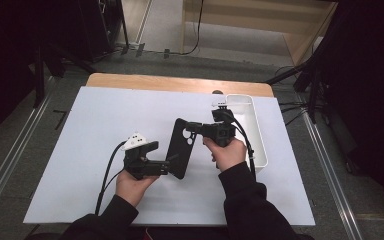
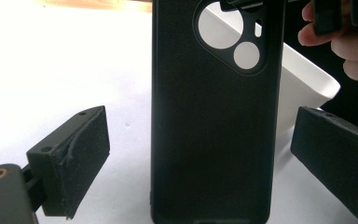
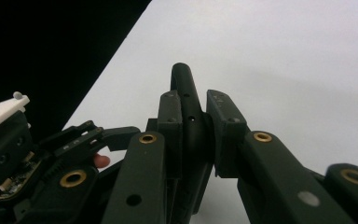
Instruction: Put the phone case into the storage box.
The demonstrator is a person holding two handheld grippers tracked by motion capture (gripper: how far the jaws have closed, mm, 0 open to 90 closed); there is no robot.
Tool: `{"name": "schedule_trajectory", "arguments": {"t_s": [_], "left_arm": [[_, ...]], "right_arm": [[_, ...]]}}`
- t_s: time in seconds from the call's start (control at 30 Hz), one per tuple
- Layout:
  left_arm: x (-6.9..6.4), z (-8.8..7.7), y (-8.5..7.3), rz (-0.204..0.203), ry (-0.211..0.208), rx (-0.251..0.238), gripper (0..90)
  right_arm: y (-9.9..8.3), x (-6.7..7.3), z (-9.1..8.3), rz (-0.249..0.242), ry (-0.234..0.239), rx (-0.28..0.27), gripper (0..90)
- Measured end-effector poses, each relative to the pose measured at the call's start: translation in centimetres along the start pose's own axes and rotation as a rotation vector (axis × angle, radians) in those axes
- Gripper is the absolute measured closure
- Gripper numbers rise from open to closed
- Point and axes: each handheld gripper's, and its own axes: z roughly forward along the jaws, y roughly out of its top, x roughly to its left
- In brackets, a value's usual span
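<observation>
A black phone case [image 1: 179, 148] with a camera cutout hangs just above the white table, gripped at its top end. My right gripper [image 1: 194, 131] is shut on it; in the right gripper view the two jaws clamp the case's thin edge [image 3: 187, 91] at the right gripper [image 3: 195, 116]. My left gripper [image 1: 171, 164] stands open at the case's lower end. In the left gripper view the case [image 2: 214, 140] stands upright between the wide-spread pads [image 2: 81, 158], with a gap on each side. The left gripper [image 2: 207, 144] touches nothing.
A white rectangular tray [image 1: 258, 131] lies at the table's right, just behind the right hand [image 1: 228, 152]; its rim [image 2: 307, 79] shows beyond the case. The white table top [image 1: 95, 125] stretches out to the left. The left gripper's body [image 3: 70, 149] sits close beside the right jaws.
</observation>
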Motion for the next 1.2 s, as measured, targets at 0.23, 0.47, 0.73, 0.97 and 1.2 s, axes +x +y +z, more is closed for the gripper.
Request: {"name": "schedule_trajectory", "arguments": {"t_s": [0.23,0.47,0.73,0.97,1.2], "left_arm": [[0.8,-0.5,0.7,-0.02,-0.03,0.05,4.4],[1.8,-1.0,1.1,-0.011,-0.02,0.11,9.8],[2.5,-1.5,1.8,-0.007,-0.035,0.143,13.1],[3.2,-1.7,2.0,0.036,-0.027,0.25,13.2],[3.8,-2.0,2.3,0.017,-0.058,0.268,13.3]], "right_arm": [[0.1,0.0,-0.5,-0.039,-0.014,-0.013,74.7],[-0.1,0.2,-1.1,-0.088,-0.018,-0.028,74.7],[-0.2,0.3,-1.7,-0.134,-0.015,-0.044,74.7],[-0.2,0.4,-1.9,-0.176,-0.009,-0.051,74.7],[-0.2,0.6,-1.9,-0.22,0.009,-0.042,74.7]]}}
